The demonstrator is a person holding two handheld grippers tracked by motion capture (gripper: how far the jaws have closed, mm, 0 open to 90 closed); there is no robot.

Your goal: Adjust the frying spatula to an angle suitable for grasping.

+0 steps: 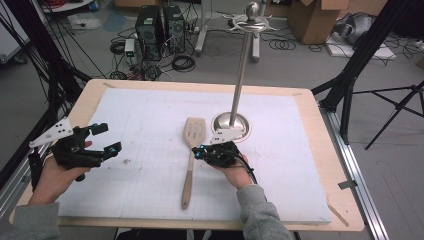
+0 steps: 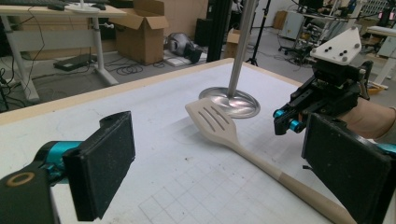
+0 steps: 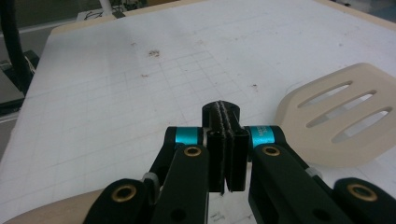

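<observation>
A beige slotted spatula (image 1: 190, 159) lies mid-table on the white mat, head toward the far side. My right gripper (image 1: 199, 152) sits at the right side of its handle, just below the head. In the right gripper view the gripper (image 3: 226, 135) has its pads pressed together with nothing between them. The spatula head (image 3: 343, 122) is to their right, and the handle passes beneath the gripper body. My left gripper (image 1: 110, 138) hovers at the table's left, open wide and empty. In the left gripper view its pads (image 2: 102, 169) frame the spatula (image 2: 219, 127) and the right gripper (image 2: 290, 122) beyond.
A metal stand with a round base (image 1: 231, 123) and a tall pole (image 1: 242, 65) rises just behind the right gripper. The white gridded mat (image 1: 150, 115) covers most of the wooden table (image 1: 325, 150). Computers, cables and boxes lie on the floor beyond the table.
</observation>
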